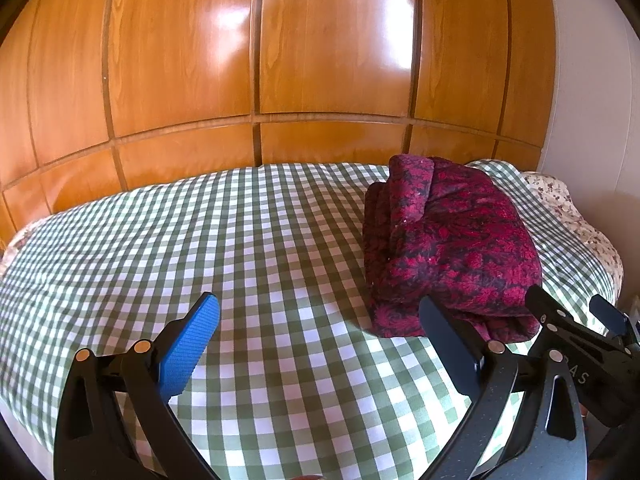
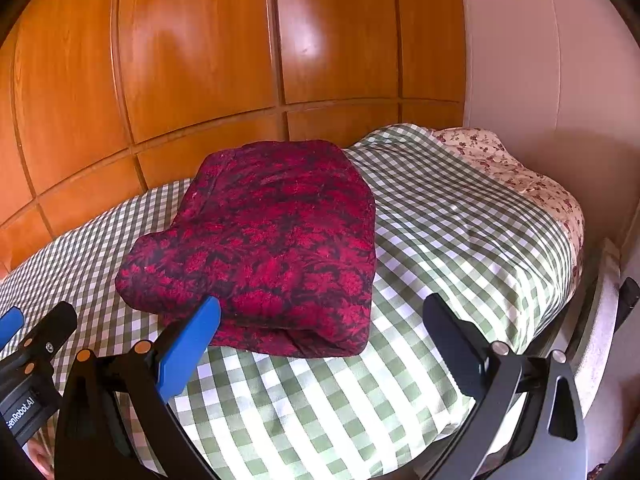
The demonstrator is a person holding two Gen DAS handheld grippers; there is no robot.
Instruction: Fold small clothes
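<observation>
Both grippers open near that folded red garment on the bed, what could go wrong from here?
1. The red patterned garment is a thick, rounded bundle with loose layers at its near edge; a pinch there may catch only the top layer and undo the fold.
2. The checked bedspread is soft and wrinkled; a low grab could take it up too.
3. The left gripper and right gripper, both open, are close together, so they may collide.
</observation>
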